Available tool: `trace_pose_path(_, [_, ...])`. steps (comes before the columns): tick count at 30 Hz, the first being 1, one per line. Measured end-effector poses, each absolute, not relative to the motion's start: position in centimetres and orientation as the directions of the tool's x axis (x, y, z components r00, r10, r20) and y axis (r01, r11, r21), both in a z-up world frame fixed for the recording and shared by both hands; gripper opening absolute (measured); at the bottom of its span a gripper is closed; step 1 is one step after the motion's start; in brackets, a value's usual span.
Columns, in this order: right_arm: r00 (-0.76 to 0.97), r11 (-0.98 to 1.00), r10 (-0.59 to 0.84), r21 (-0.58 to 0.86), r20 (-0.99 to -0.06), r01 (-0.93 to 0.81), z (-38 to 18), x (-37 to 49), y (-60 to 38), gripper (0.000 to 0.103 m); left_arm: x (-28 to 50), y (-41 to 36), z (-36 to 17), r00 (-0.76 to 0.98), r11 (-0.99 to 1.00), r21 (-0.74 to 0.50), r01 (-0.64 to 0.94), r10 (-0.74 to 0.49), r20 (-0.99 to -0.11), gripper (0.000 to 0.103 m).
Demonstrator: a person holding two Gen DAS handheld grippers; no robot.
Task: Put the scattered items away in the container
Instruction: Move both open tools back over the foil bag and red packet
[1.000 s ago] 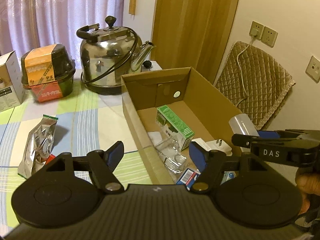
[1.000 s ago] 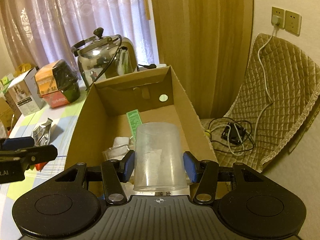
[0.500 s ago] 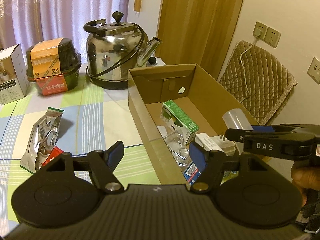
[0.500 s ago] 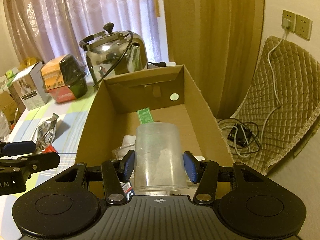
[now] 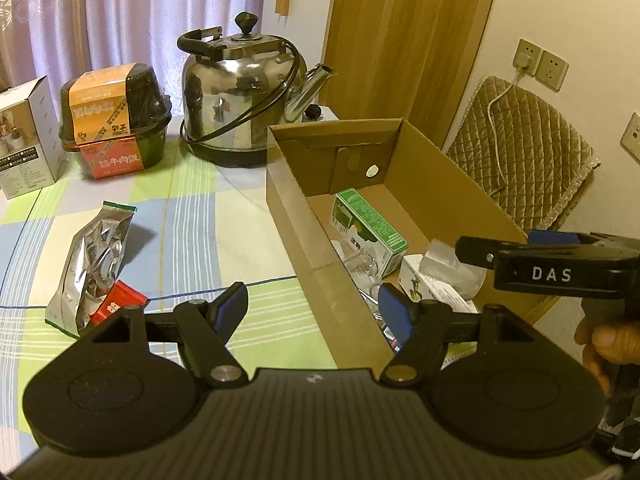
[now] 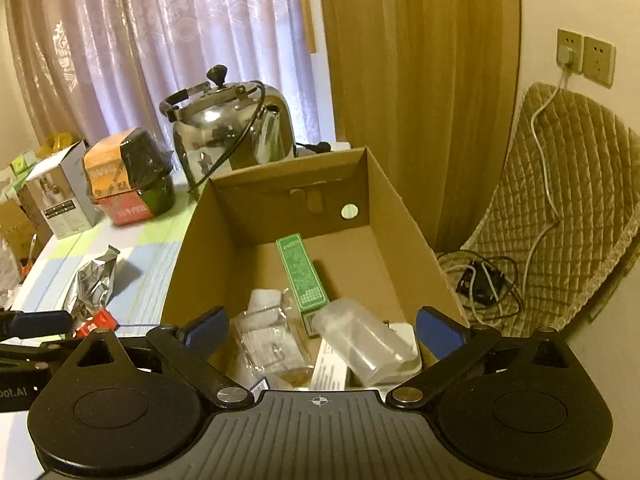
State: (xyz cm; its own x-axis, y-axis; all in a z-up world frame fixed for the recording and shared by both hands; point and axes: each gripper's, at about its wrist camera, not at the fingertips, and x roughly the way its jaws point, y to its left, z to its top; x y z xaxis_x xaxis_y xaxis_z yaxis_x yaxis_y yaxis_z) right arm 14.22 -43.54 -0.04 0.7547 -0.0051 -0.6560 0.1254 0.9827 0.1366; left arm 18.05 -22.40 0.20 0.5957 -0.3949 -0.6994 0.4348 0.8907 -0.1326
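An open cardboard box (image 6: 188, 236) (image 5: 296, 220) stands at the table's right edge. Inside lie a green carton (image 6: 302, 276) (image 5: 368, 228), a glass piece (image 6: 268, 340), a white box (image 5: 424, 280) and a frosted plastic cup (image 6: 364, 344) (image 5: 448, 260) on its side. My right gripper (image 6: 320, 330) hangs open above the box's near end, empty, with the cup below it. My left gripper (image 5: 314, 306) is open and empty over the box's left wall. On the cloth to the left lie a silver foil pouch (image 5: 96, 256) (image 6: 94, 284) and a red packet (image 5: 118, 304) (image 6: 98, 320).
At the back of the table stand a steel kettle (image 5: 240, 96), a black meal bowl with an orange label (image 5: 114, 120) and a white carton (image 5: 24, 140). A quilted chair (image 6: 560, 208) with cables sits right of the box. A hand (image 5: 608, 344) holds the right gripper.
My right gripper opened and let go of the plastic cup, which now lies on its side in the box. Both grippers rose and drew back a little.
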Motion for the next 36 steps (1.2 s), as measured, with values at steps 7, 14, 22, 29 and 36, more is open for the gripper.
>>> trace_pose_path(7, [0.749, 0.98, 0.002, 0.152, -0.663, 0.132, 0.2, 12.9, -43.1, 0.103, 17.4, -21.6, 0.5, 0.599, 0.892, -0.129, 0.434, -0.393, -0.697, 0.068])
trace_pose_path(14, [0.747, 0.98, 0.0, 0.149, -0.665, 0.133, 0.5, 10.7, -42.1, 0.103, 16.6, -18.6, 0.5, 0.609, 0.909, -0.123, 0.399, -0.363, -0.705, 0.068])
trace_pose_path(22, [0.759, 0.975, 0.033, 0.189, -0.65, 0.119, 1.9, 8.9, -39.7, 0.103, 14.6, -14.3, 1.0, 0.629, 0.932, -0.124, 0.342, -0.324, -0.707, 0.068])
trace_pose_path(29, [0.779, 0.978, 0.108, 0.207, -0.618, 0.029, 4.1, 8.0, -35.3, 0.103, 12.6, -10.0, 1.7, 0.658, 0.951, -0.109, 0.29, -0.281, -0.699, 0.071])
trace_pose_path(36, [0.778, 0.976, 0.19, 0.2, -0.599, -0.084, 5.7, 8.2, -30.2, 0.103, 11.1, -5.4, 2.6, 0.682, 0.97, -0.085, 0.229, -0.222, -0.697, 0.071])
